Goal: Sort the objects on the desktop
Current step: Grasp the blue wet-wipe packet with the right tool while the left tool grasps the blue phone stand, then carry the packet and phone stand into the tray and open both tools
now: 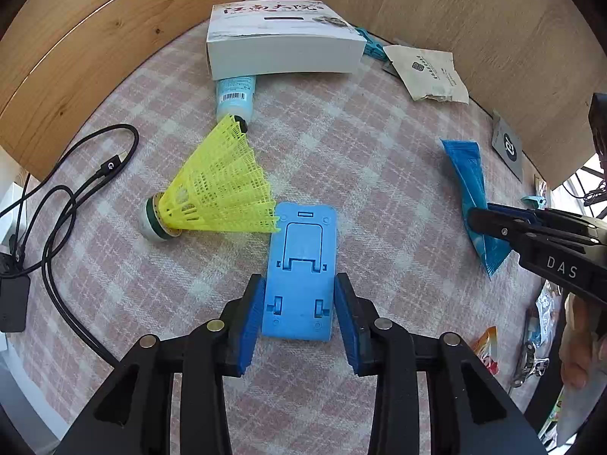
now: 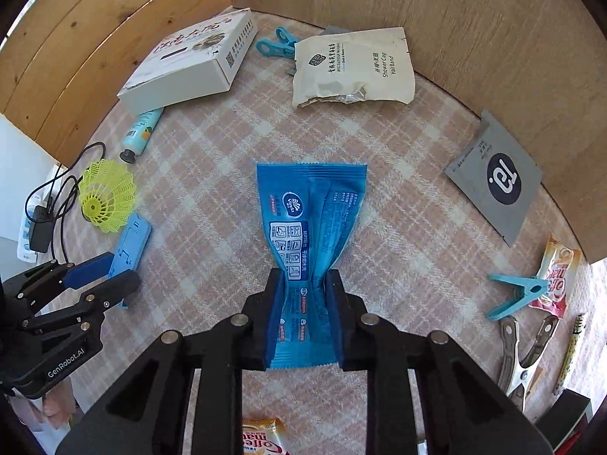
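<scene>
Blue phone stand lies flat on the plaid-covered desk, near its front edge, and the left gripper has its blue pads clenched against the stand's two long sides. Over on the right, the blue wipes packet is pinched at its waist between the right gripper pads, crumpled where they press, its far end fanned out on the cloth.

The left wrist view gives the yellow shuttlecock side-on, its skirt touching the stand's far corner, cork toward the left edge, with a pale blue tube tucked partly under the white box at the back. A black cable loops along the left edge.

The right wrist view alone brings the printing on the beige shower cap sachet by the back wall, the grey card leaning at the right wall, a blue clothes peg on a coffee sachet, and a metal clip near the right front corner.

Both grippers point steeply down at the desk, side by side, well apart.
</scene>
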`<control>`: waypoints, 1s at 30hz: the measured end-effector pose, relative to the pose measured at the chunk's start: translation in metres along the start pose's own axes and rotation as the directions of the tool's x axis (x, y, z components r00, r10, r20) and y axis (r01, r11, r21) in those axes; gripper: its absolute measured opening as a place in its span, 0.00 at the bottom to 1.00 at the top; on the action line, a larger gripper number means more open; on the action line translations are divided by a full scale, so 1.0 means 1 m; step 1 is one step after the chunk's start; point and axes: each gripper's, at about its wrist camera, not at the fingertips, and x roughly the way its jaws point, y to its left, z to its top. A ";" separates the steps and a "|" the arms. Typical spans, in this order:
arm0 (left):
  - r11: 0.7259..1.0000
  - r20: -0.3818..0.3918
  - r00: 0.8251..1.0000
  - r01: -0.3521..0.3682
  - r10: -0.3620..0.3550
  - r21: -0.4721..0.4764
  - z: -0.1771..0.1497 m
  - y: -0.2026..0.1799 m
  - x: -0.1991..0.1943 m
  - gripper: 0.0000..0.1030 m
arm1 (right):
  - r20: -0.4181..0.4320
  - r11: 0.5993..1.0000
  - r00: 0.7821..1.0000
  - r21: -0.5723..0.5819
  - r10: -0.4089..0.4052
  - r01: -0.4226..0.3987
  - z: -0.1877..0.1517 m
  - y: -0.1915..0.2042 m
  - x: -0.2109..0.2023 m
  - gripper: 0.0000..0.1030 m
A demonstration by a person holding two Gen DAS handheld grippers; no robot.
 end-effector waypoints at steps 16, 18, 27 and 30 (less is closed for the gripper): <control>0.992 0.067 0.998 0.010 -0.018 0.124 0.027 -0.052 -0.032 0.33 | 0.099 0.992 0.994 0.119 -0.047 0.035 -0.041 -0.007 -0.052 0.18; 0.988 0.077 0.997 0.019 -0.031 0.156 0.028 -0.064 -0.036 0.33 | 0.117 0.988 0.992 0.154 -0.046 0.027 -0.062 0.000 -0.060 0.18; 0.958 0.091 0.991 0.069 -0.097 0.278 0.019 -0.110 -0.049 0.33 | 0.199 0.954 0.974 0.298 -0.107 0.044 -0.116 -0.036 -0.109 0.18; 0.945 0.092 0.989 0.082 -0.116 0.315 0.011 -0.122 -0.061 0.33 | 0.220 0.934 0.967 0.354 -0.128 0.043 -0.139 -0.055 -0.131 0.18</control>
